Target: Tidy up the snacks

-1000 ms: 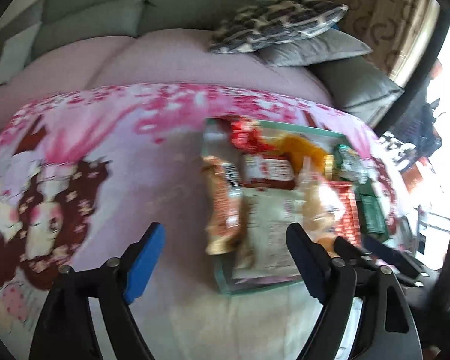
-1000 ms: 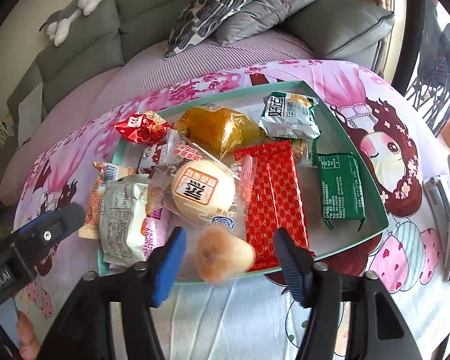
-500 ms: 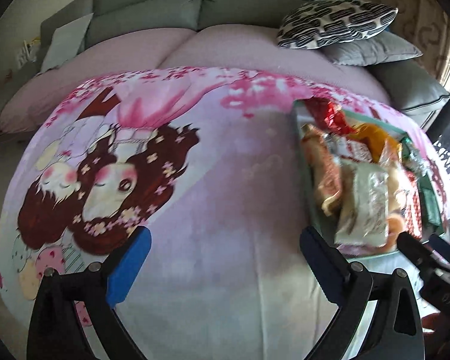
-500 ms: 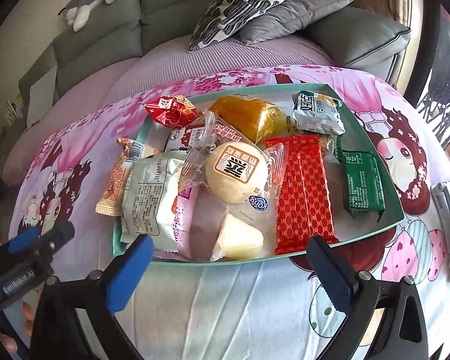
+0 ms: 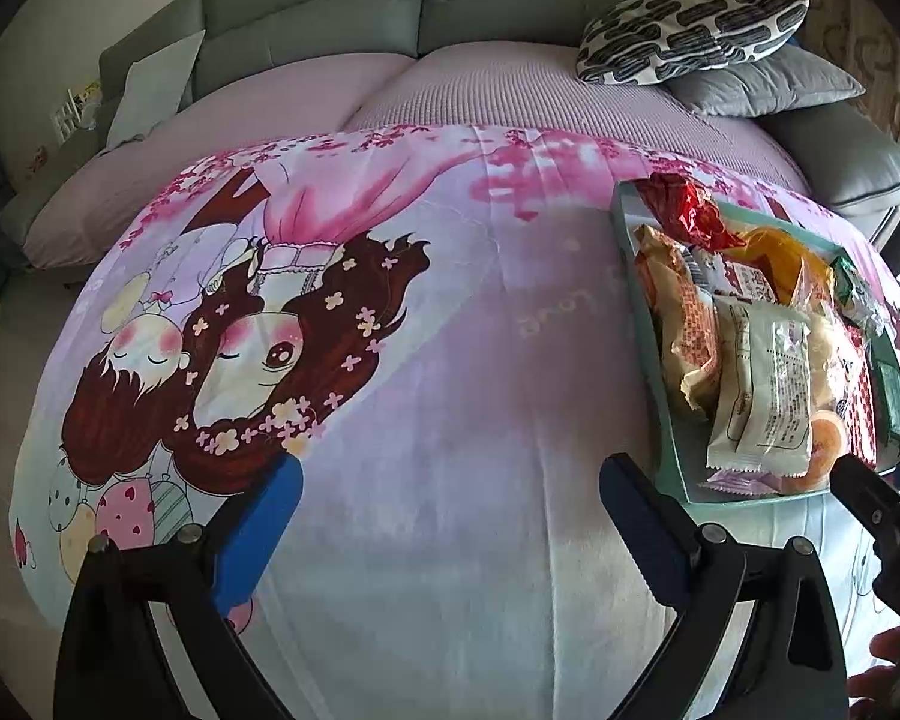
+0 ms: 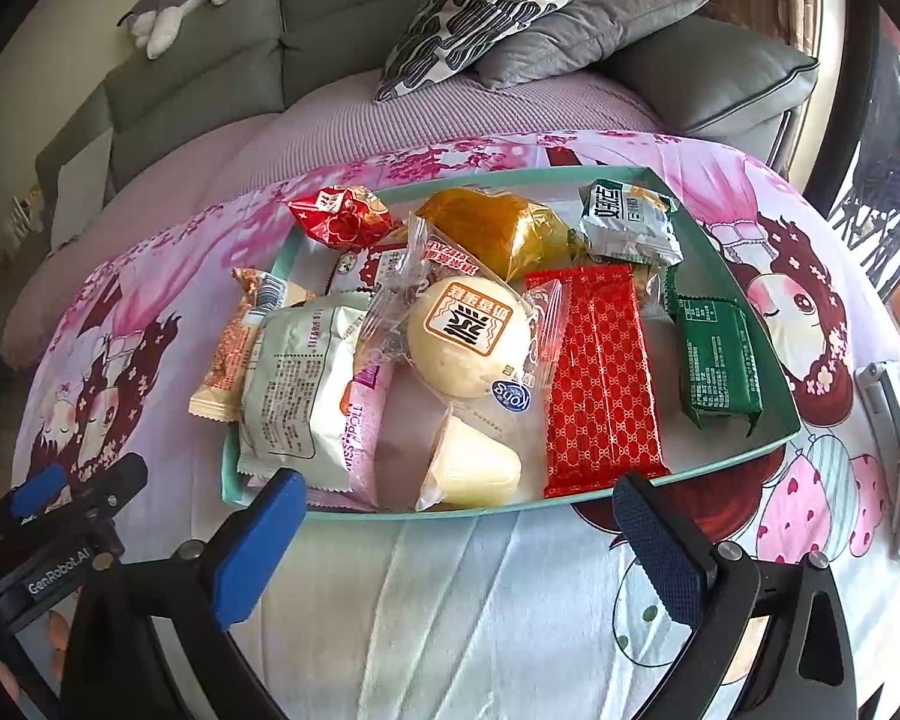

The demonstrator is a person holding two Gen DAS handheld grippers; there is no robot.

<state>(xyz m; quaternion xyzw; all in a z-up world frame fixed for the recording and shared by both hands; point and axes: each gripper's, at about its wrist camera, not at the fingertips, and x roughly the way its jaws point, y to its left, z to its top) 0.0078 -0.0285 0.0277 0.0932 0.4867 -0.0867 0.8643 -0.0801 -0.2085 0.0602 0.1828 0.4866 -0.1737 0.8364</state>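
currently your left gripper (image 5: 450, 510) and right gripper (image 6: 462, 510) both gape wide, holding nothing; snacks, including a jelly cup (image 6: 471, 471) at its near edge, fill the green tray (image 6: 744, 288) on the cartoon cloth (image 5: 450, 312).

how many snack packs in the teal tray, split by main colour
Counted from the right wrist view, in the teal tray:
Red: 2, crinkled red foil pack, long red patterned wrapper
Green: 2, dark green flat pack, grey-green printed pack
Orange or amber: 2, amber bag, orange striped pack
White or clear: 3, white pillow pack, clear-wrapped round bun, pale jelly cup
Total: 9, others partly hidden beneath
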